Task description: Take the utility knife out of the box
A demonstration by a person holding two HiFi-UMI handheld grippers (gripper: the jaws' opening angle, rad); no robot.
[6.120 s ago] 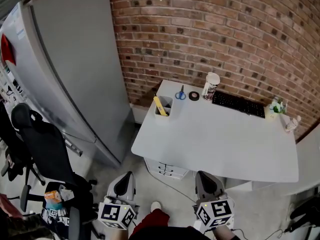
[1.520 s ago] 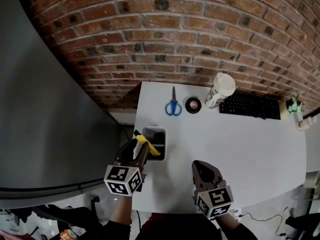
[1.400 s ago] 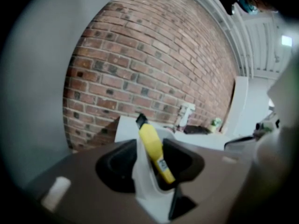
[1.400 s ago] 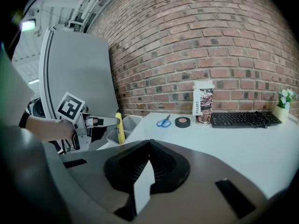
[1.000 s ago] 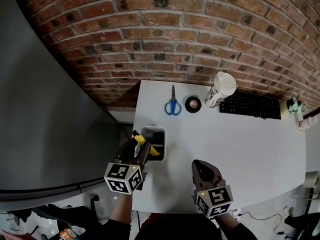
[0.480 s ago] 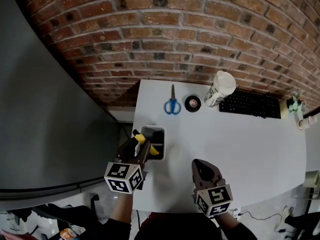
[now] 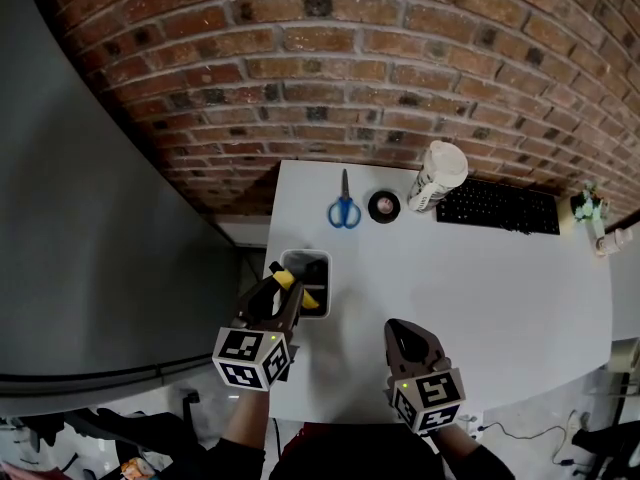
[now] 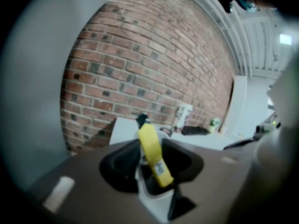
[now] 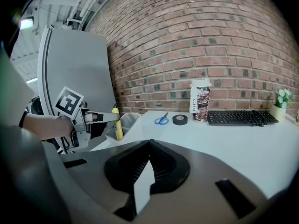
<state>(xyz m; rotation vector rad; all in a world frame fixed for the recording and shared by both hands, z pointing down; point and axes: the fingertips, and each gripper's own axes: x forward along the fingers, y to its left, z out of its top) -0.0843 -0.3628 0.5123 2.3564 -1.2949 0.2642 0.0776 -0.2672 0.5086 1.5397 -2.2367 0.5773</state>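
Since the frame half a second back almost nothing has shifted except the left gripper's (image 7: pixel 282 292) jaws, which have just been closing; the hand itself has hardly moved. They stand apart, one on each side of the yellow utility knife (image 8: pixel 150 148), and I judge the pads are not yet pressing on it. The knife is not out: it stands on end in the grey box (image 7: pixel 307 255), leaning, with its black tip and much of the handle above the rim. That lean is probably why the gripper comes in tilted a little downward from the box's 7 o'clock side. From there the jaws can straddle the exposed handle without fouling the box wall.

The box sits near the 8 o'clock corner of the white table (image 7: pixel 480 288), with the blue scissors (image 7: pixel 343 211) at its 12 o'clock, well apart. The right gripper (image 9: pixel 149 143), at the left one's 4 o'clock, hangs over the table's near edge with its jaws together on nothing. It seems parked there to stay clear, since a one-handed pull should be enough for the knife
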